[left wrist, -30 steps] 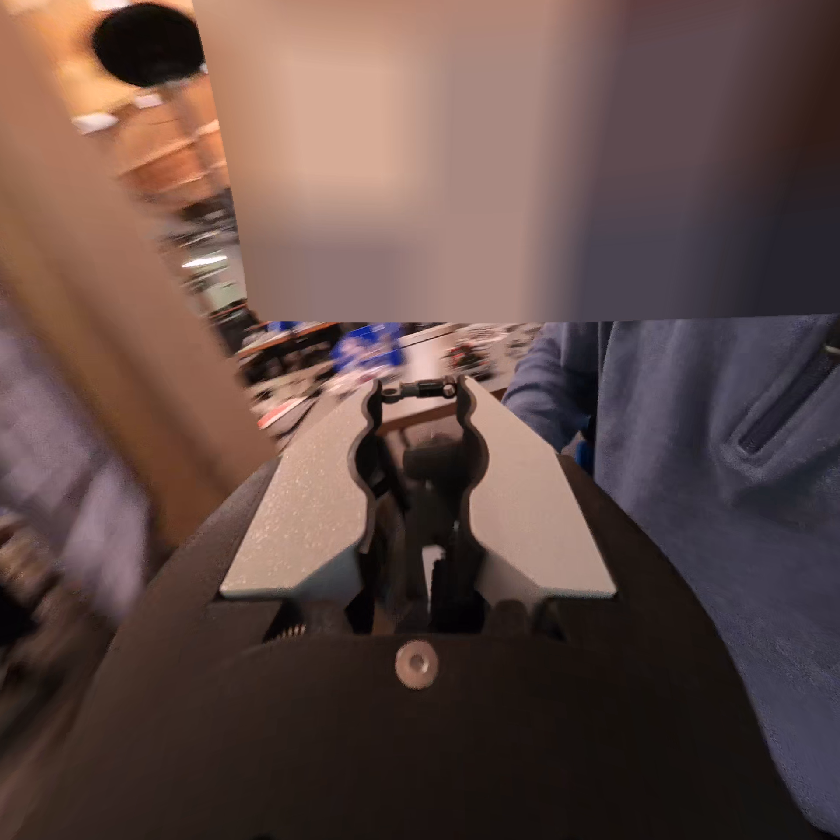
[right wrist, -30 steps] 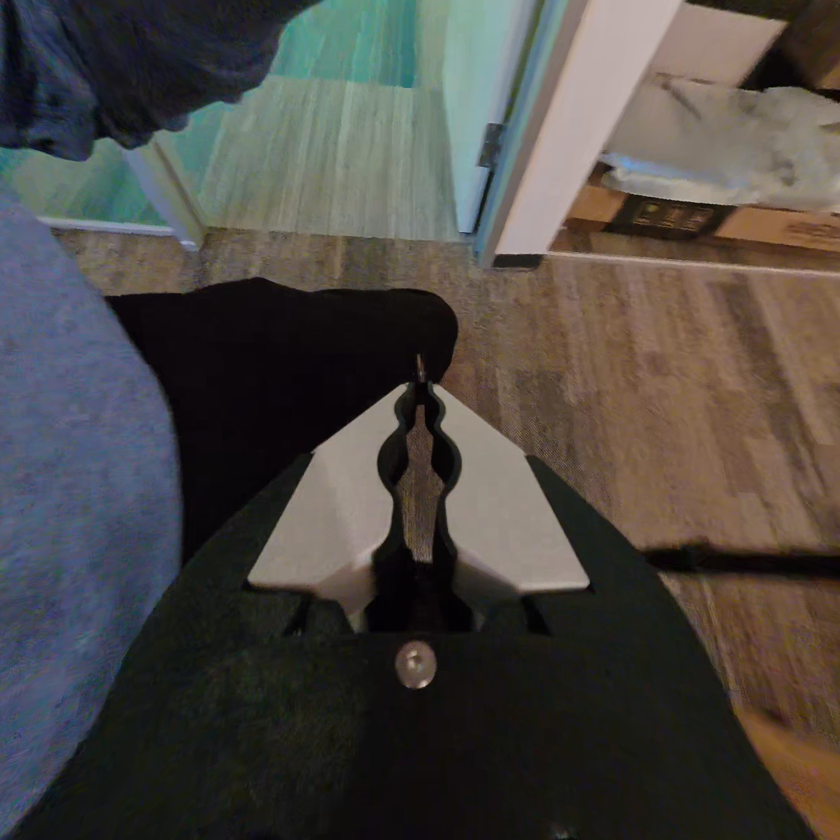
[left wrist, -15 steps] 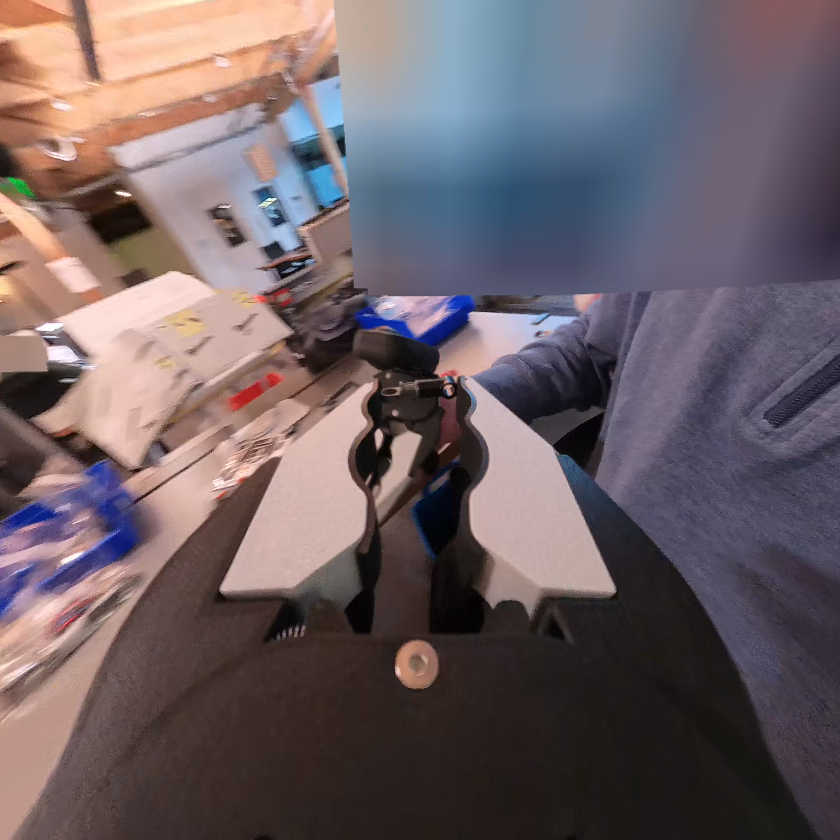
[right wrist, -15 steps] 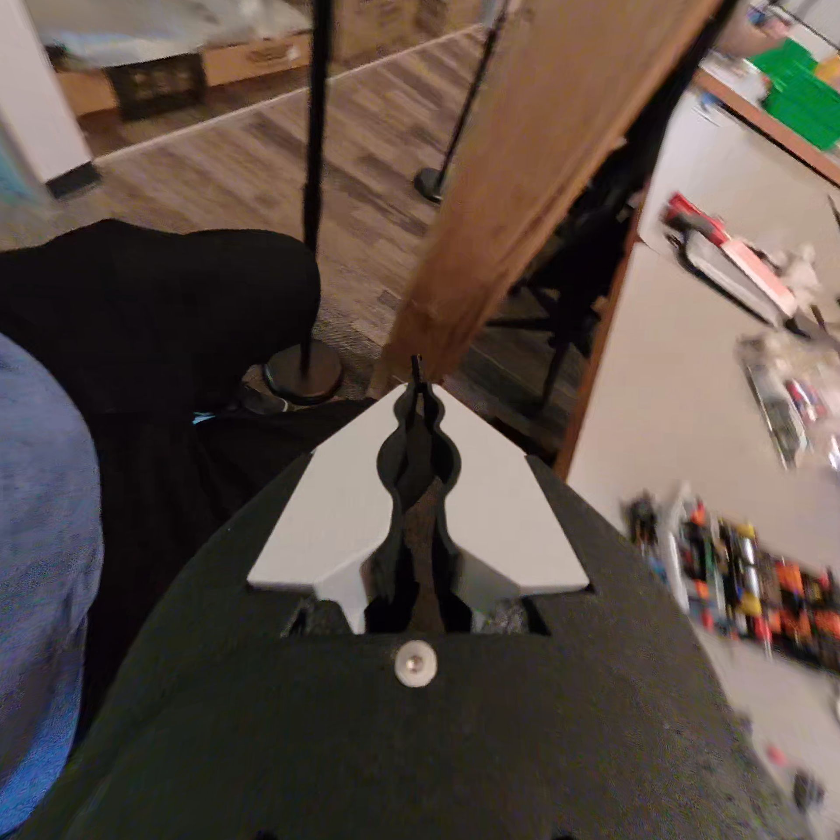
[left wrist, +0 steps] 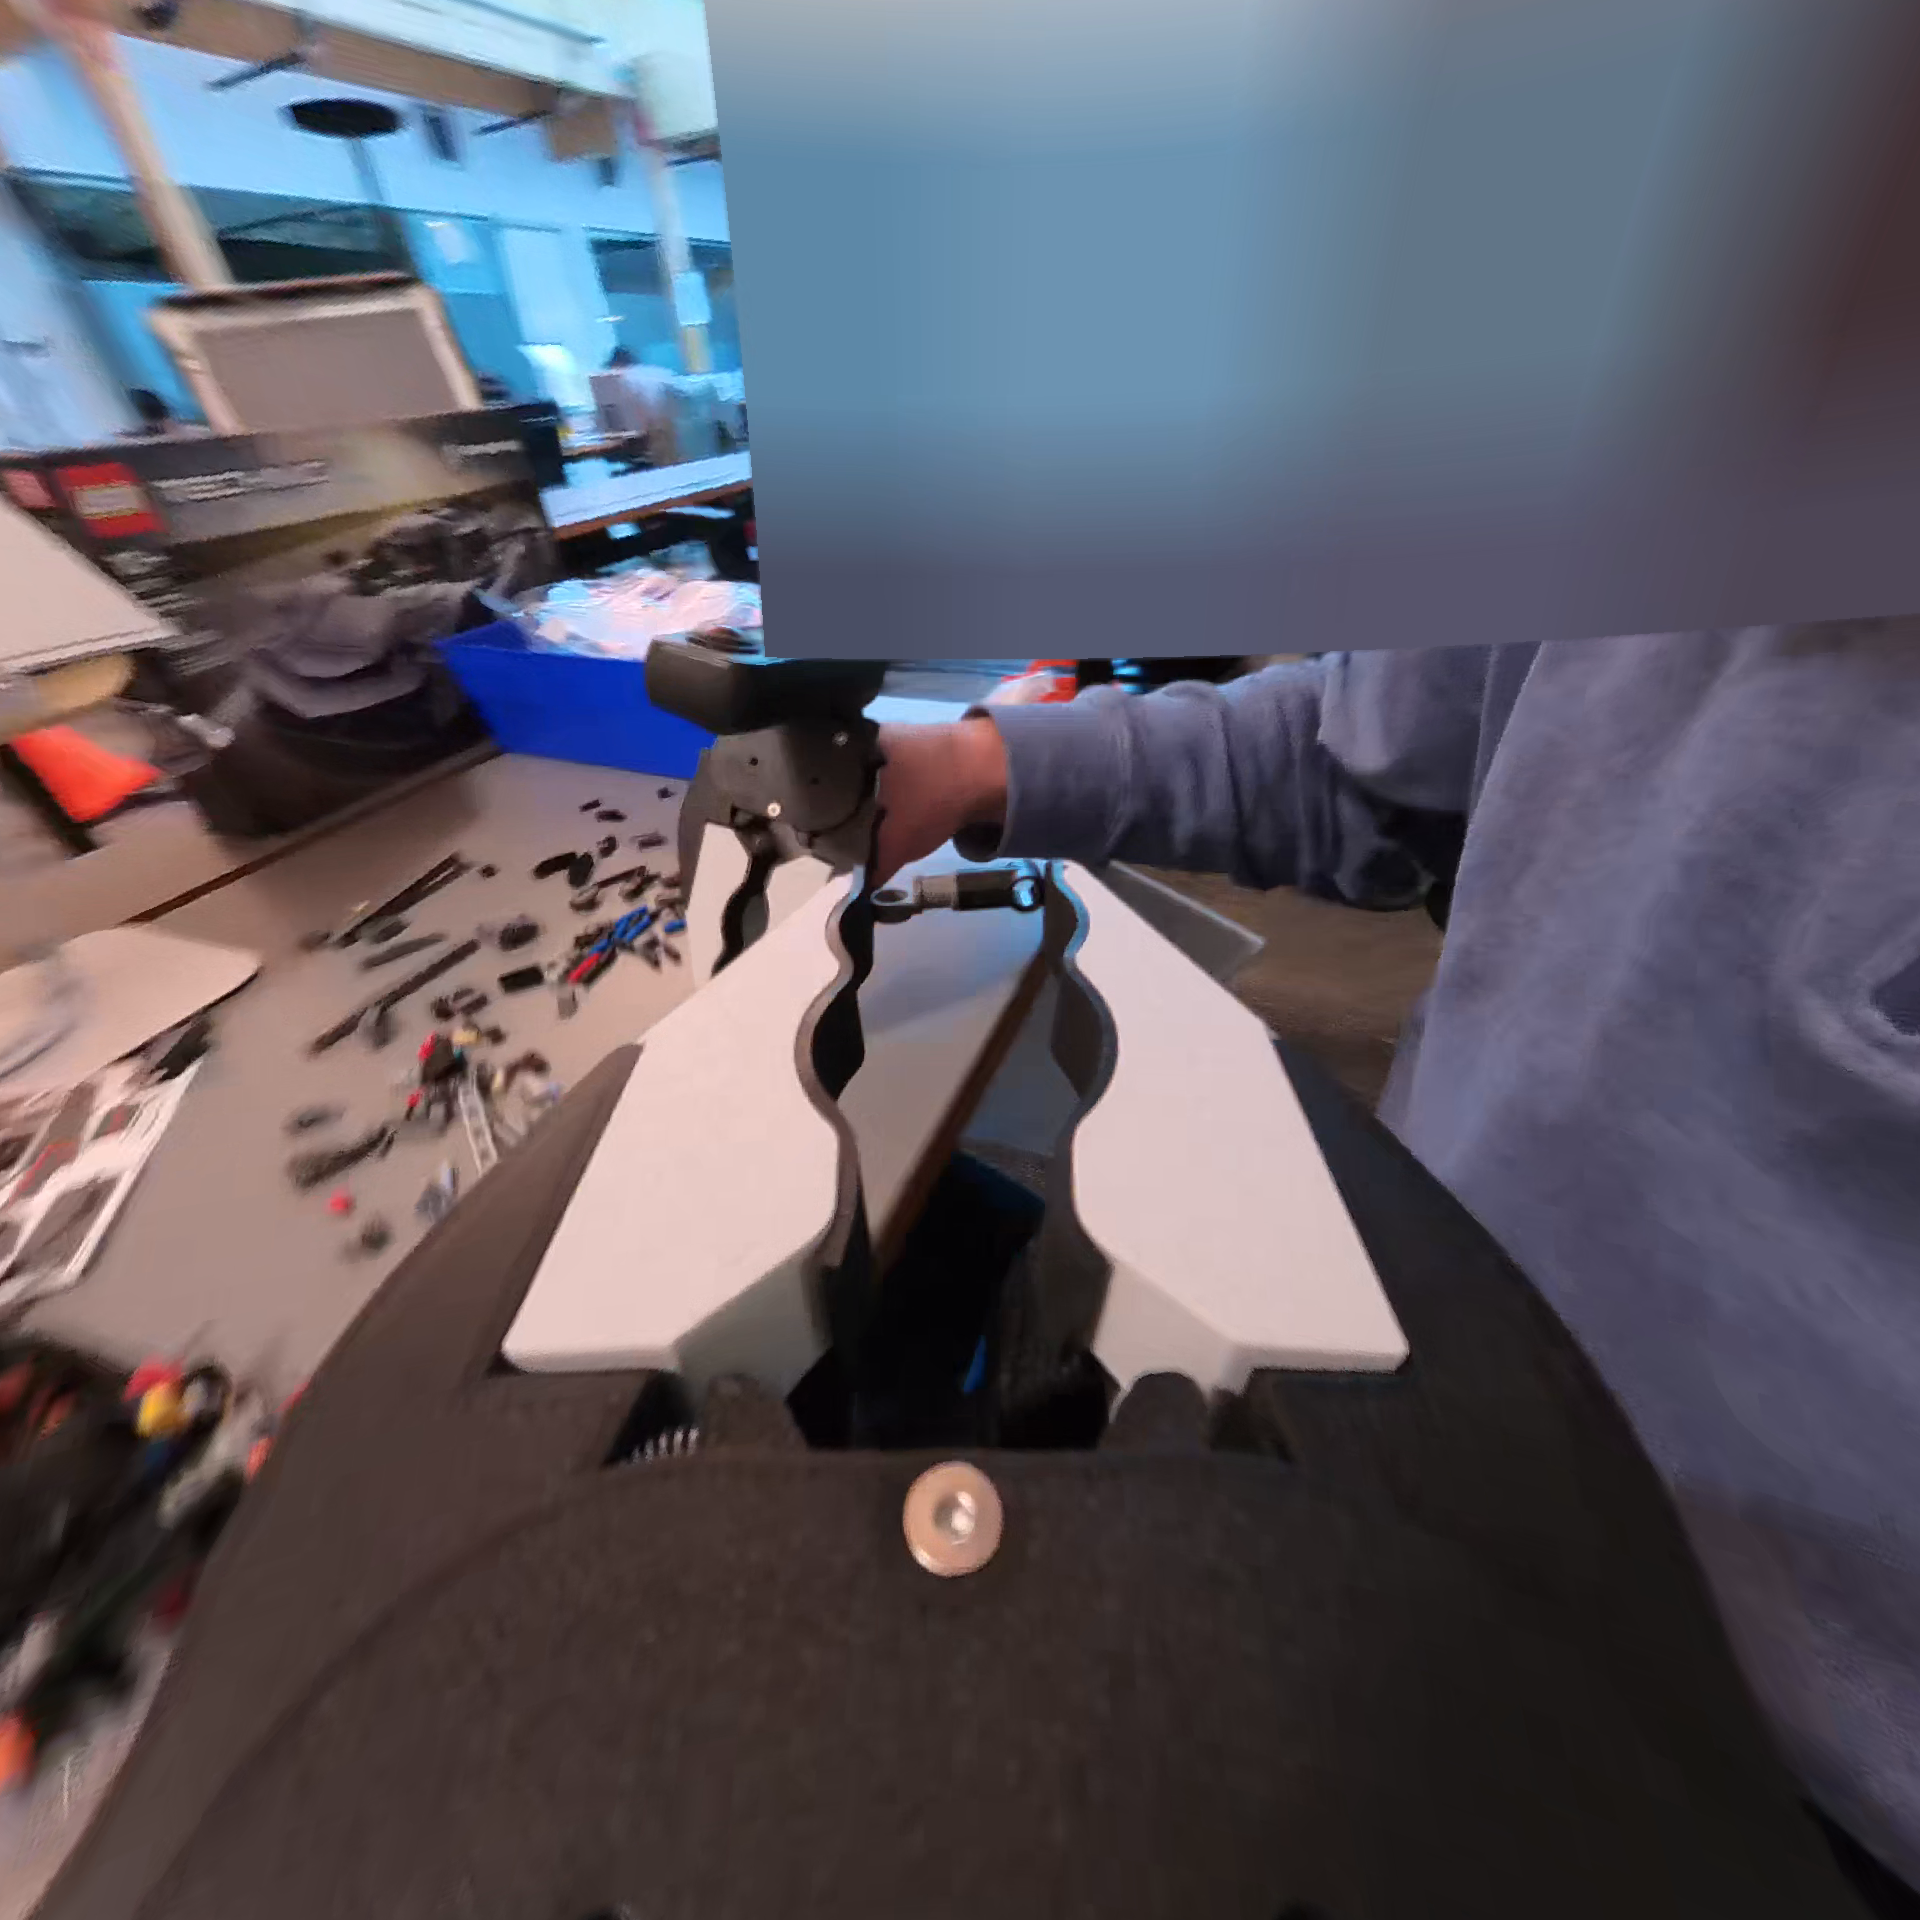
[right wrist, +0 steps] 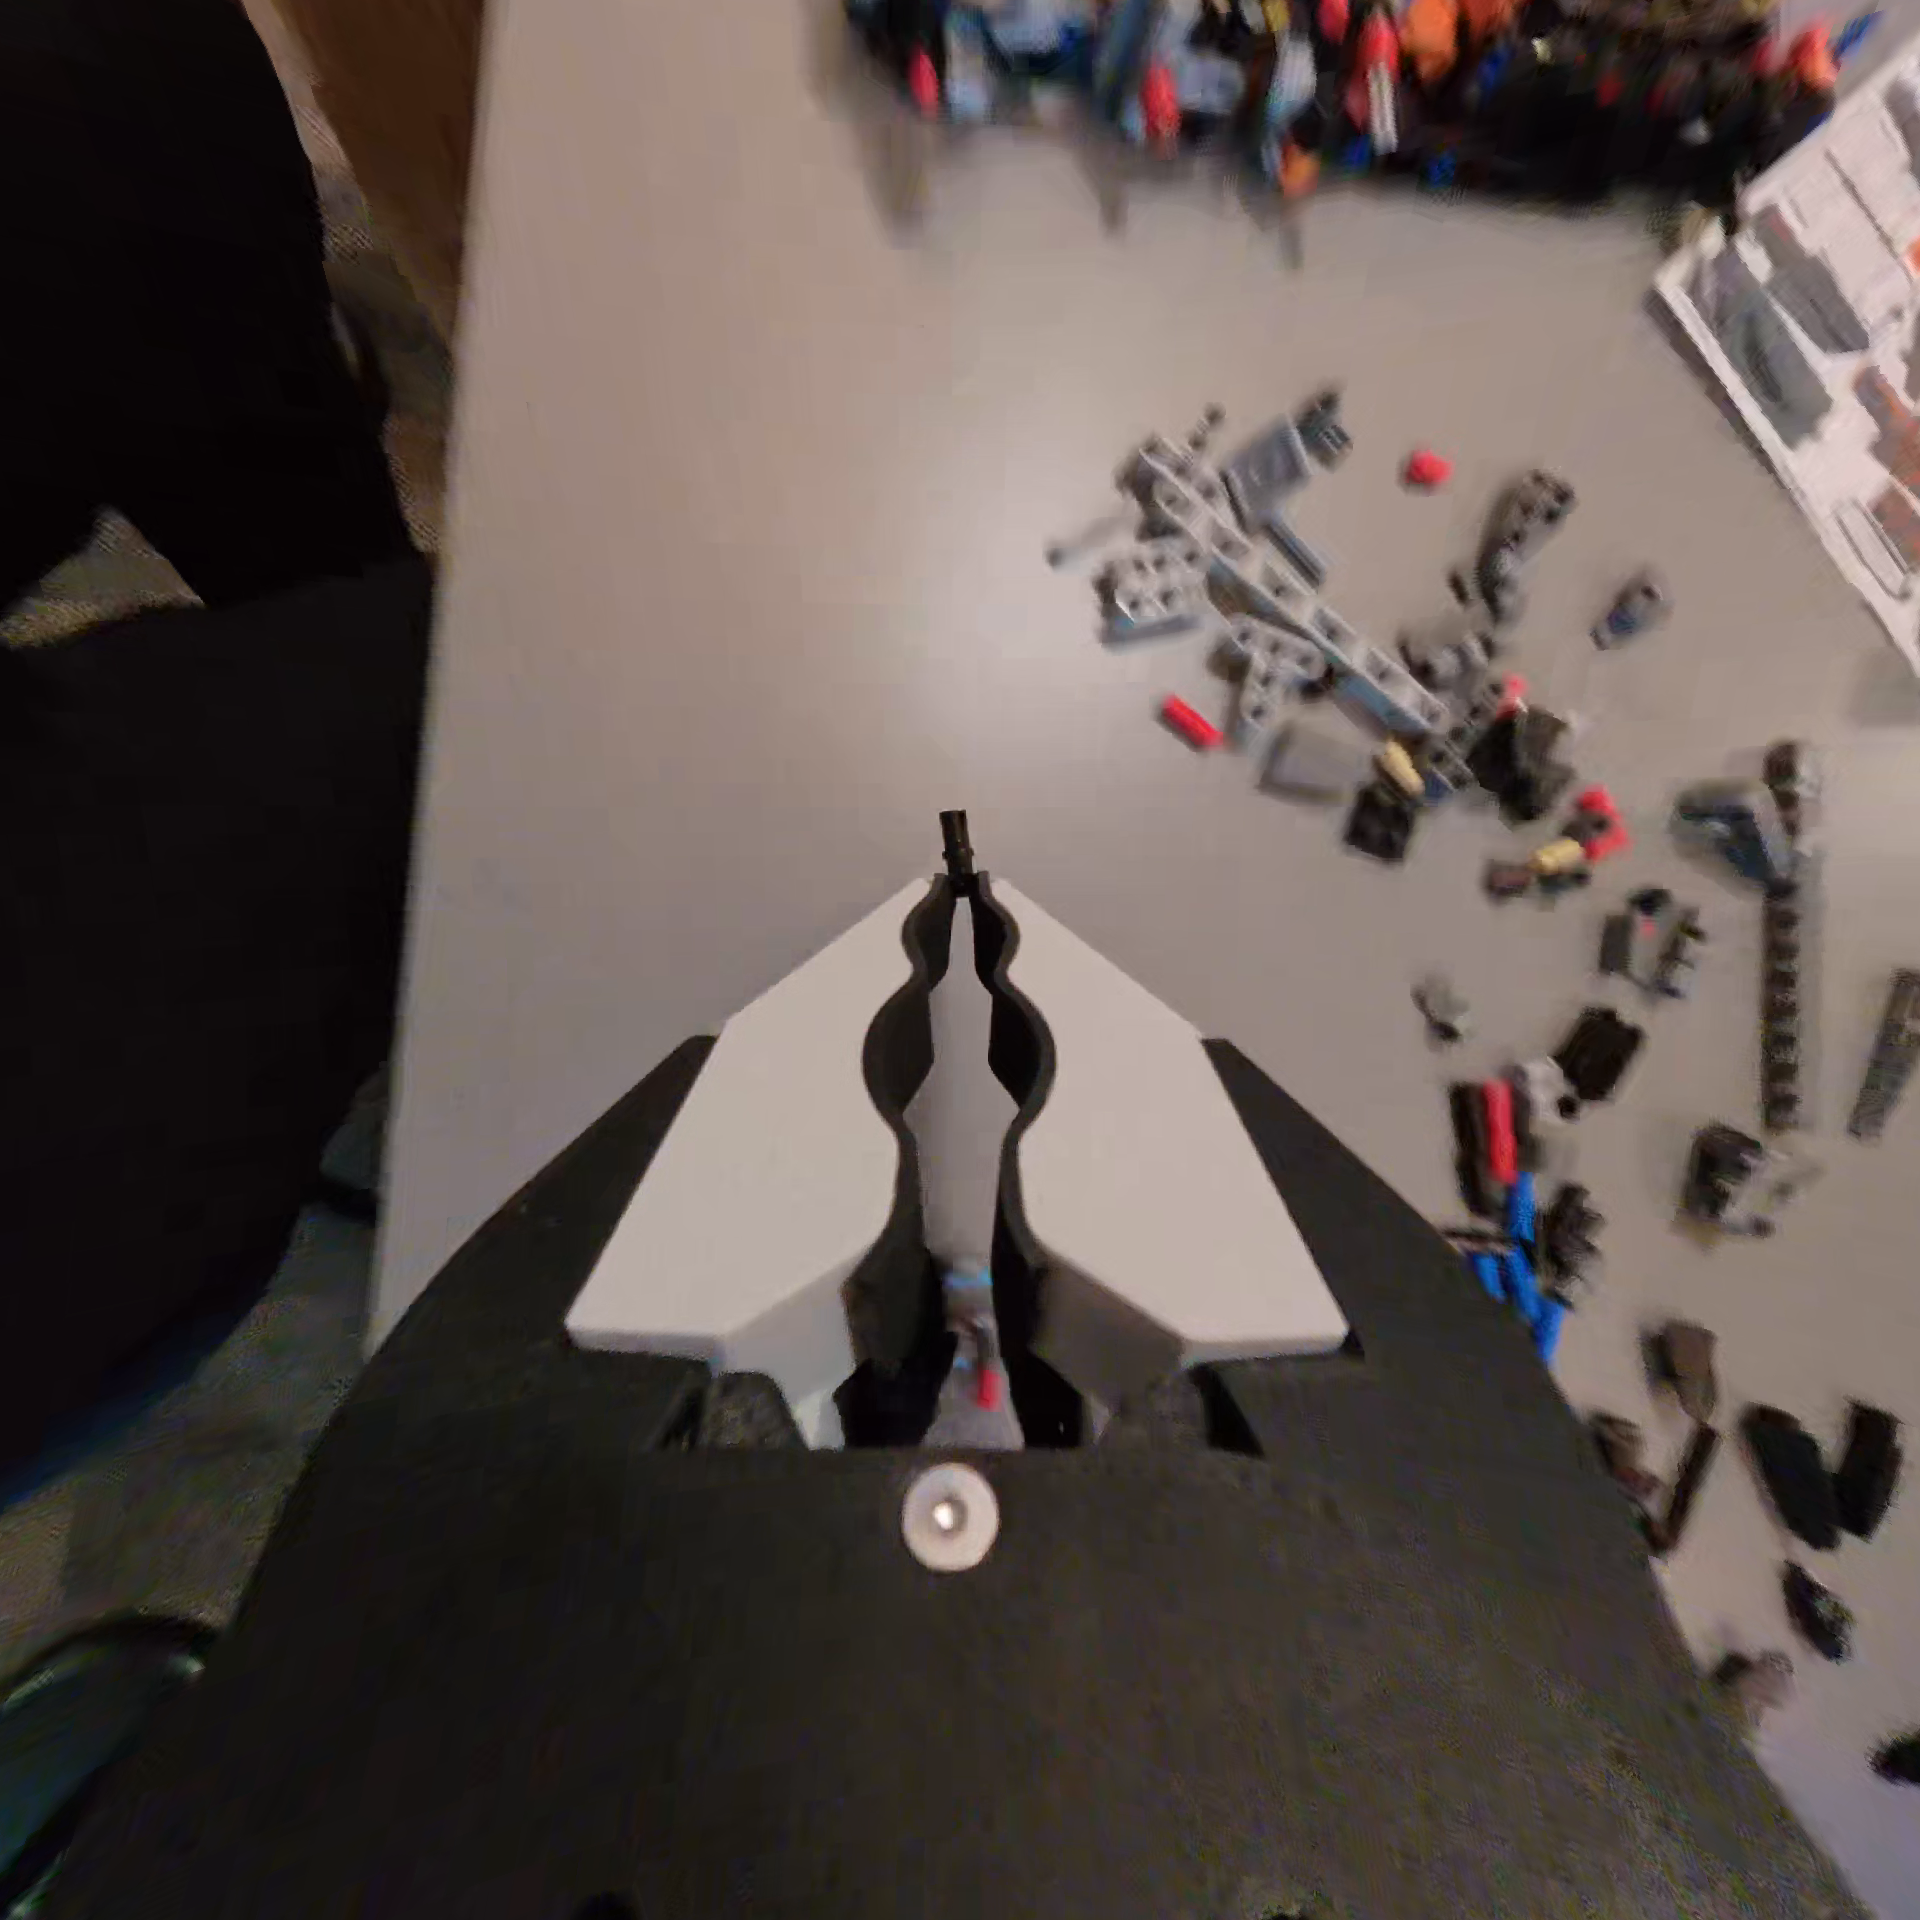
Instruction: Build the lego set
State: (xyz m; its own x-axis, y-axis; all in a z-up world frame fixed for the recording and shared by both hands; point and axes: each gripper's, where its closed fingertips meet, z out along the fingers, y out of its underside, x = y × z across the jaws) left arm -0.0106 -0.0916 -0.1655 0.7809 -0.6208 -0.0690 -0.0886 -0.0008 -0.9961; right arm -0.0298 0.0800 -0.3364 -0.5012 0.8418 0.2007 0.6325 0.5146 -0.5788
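Spanning the left gripper fingers crosswise, a grey rod piece.

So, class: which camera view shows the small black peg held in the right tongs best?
The right wrist view: the black peg sticks out from the right tongs' tips against the pale table. In the left wrist view those tongs appear farther off, but the peg cannot be made out.

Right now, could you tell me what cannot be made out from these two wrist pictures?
- Left wrist view: a mosaic patch covers the upper right.
- Left wrist view: the loose lego pieces are motion-blurred, their shapes unclear.
- Right wrist view: the instruction booklet is cut by the right edge.
- Right wrist view: the black pin in the right gripper is too small to identify.
- Right wrist view: the top pile is blurred.
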